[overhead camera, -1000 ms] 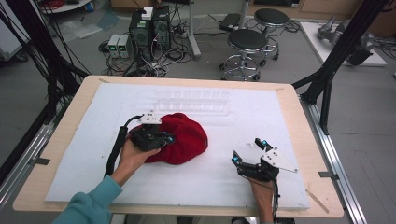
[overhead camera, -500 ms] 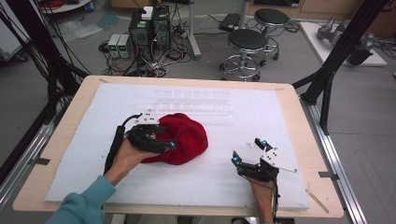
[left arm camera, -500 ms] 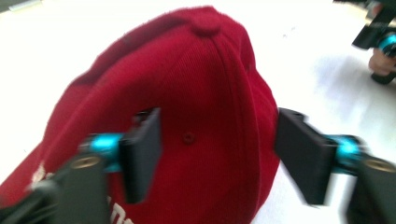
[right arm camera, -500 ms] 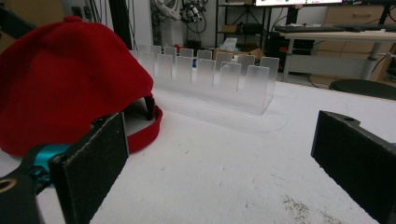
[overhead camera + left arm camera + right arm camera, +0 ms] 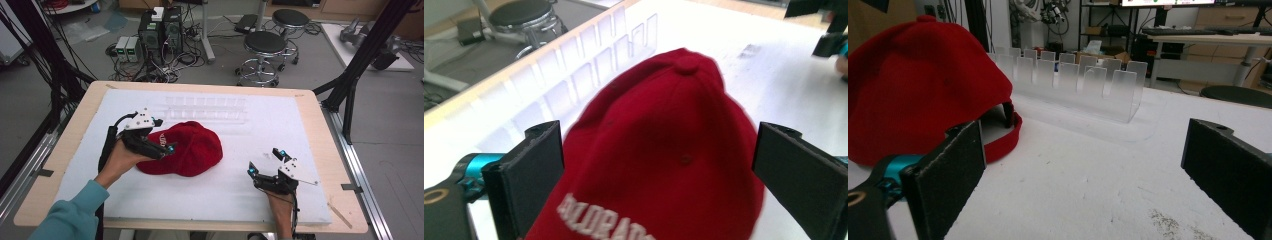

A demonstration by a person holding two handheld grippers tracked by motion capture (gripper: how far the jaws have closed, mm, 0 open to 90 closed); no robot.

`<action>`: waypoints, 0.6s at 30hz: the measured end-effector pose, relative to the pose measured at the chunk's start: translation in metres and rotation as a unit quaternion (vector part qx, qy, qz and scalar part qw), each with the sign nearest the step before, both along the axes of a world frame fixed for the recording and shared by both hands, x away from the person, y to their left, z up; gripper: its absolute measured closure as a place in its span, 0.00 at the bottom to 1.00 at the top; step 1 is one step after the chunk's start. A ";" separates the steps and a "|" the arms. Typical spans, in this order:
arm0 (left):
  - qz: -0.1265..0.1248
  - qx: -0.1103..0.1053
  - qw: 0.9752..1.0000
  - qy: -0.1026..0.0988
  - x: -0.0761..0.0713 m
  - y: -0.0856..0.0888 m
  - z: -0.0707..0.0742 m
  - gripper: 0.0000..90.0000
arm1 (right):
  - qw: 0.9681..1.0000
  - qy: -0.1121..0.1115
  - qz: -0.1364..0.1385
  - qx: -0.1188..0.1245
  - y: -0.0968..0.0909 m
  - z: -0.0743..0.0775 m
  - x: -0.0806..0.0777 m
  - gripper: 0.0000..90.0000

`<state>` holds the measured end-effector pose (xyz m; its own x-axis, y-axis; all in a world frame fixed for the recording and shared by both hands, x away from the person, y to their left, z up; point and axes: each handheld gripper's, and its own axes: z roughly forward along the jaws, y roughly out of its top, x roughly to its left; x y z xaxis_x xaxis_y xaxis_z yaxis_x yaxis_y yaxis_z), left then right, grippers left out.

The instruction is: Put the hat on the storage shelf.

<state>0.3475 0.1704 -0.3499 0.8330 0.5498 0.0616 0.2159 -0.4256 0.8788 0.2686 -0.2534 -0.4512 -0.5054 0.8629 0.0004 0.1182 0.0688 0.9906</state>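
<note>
A red cap (image 5: 189, 149) lies left of centre on a white foam sheet (image 5: 310, 120) that covers a pale wooden worktop (image 5: 70, 145). A clear plastic divider rack (image 5: 207, 107) stands just behind the cap. The left tongs (image 5: 162, 145) have just been opening; their jaws stand wide over the cap's front, gripping nothing. The right tongs (image 5: 265, 162) rest open and empty, well apart from the cap. Beyond the worktop: grey floor, two black stools (image 5: 267, 45), computer boxes (image 5: 160, 27) with tangled cables.
</note>
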 end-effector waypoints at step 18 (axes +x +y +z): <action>-0.052 0.086 0.995 0.013 0.040 -0.007 -0.029 0.14 | 1.000 0.003 0.000 -0.002 0.001 0.000 -0.001 0.03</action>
